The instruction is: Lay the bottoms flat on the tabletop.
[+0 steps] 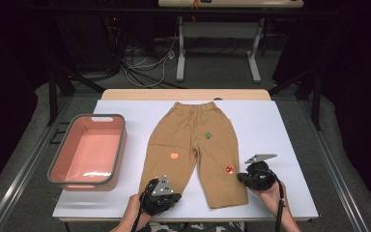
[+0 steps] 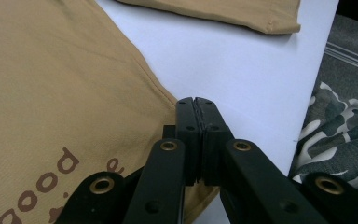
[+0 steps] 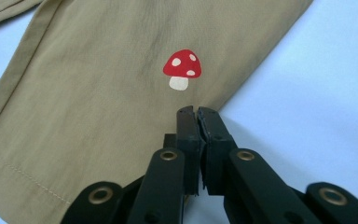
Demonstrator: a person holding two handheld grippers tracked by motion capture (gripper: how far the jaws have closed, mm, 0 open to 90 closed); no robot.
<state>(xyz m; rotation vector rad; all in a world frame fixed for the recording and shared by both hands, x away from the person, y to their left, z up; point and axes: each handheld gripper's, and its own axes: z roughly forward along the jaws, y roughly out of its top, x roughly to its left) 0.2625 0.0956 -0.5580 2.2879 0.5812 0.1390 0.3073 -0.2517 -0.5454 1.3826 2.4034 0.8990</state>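
Note:
Tan trousers (image 1: 193,140) lie flat on the white table (image 1: 280,145), waistband far, both legs toward the person. My left gripper (image 1: 175,197) rests at the near end of the left leg. In the left gripper view its jaws (image 2: 196,100) are pressed together over the trousers' (image 2: 51,93) edge, and no cloth shows between them. My right gripper (image 1: 240,177) sits at the outer side of the right leg, beside a red mushroom print (image 1: 229,169). Its jaws (image 3: 196,110) are together just below the mushroom (image 3: 182,69), at the cloth's (image 3: 98,93) edge.
A pink tub with a grey rim (image 1: 121,145) stands on the table's left side. The table's near edge lies close behind both hands. Camouflage clothing (image 2: 340,135) shows past that edge. Another table (image 1: 217,4) and floor cables (image 1: 145,63) lie beyond.

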